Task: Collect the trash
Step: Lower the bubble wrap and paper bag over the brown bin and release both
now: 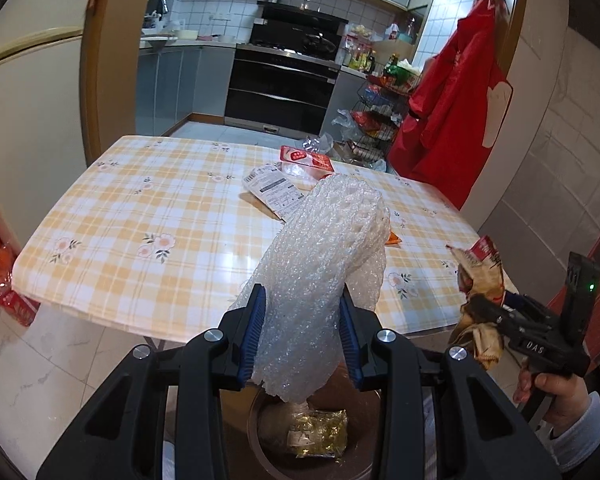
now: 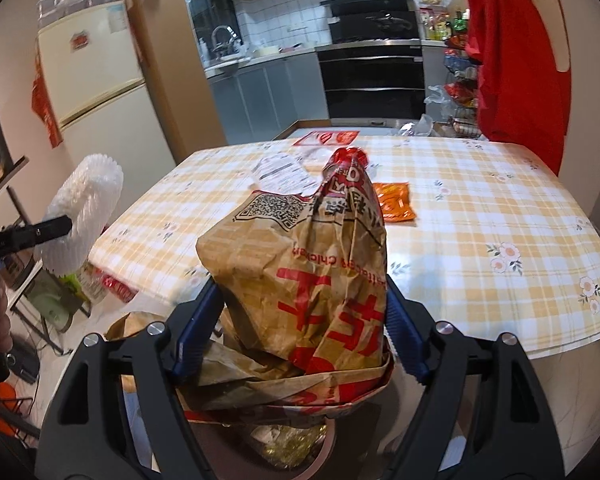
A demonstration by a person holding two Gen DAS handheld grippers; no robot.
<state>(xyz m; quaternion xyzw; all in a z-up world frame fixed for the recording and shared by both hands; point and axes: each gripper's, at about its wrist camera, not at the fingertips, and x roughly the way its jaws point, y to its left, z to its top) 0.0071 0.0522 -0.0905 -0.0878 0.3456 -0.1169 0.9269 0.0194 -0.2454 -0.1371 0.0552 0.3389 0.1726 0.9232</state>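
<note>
- Kitchen beyond a doorway fills the background: a black oven and hood, grey cabinets, a cream fridge off to one side.
- Nearer is the table (image 1: 148, 216) with its yellow checked, flowered cloth; I take it as my landmark.
- Below the table's near edge, under both my grippers, stands the brown bin (image 1: 374, 408) with a gold-coloured wrapper already lying in it.
- My right gripper (image 2: 300, 320) hangs off the table's near edge, over the bin, jaws wide and pressed on the sides of a crumpled paper bag (image 2: 296, 280).
- My left gripper (image 1: 302, 320) hangs above the bin too, jaws at a middling width, squeezing a white foam net sleeve (image 1: 324, 248).
- On the table, toward its far side, trash remains: a printed receipt (image 1: 274, 192), a red-and-white packet (image 1: 306, 160) and an orange sachet (image 2: 394, 202).
- I judge this the dropping step: both loads are off the table and above the bin.
- Next calls for opening each pair of jaws right above the bin mouth so the light pieces fall inside, then returning to the table.
- Readable writing: "chicken" in red on the paper bag beside large red characters and a QR code; "DAS" on the right gripper's body in the left view.
</note>
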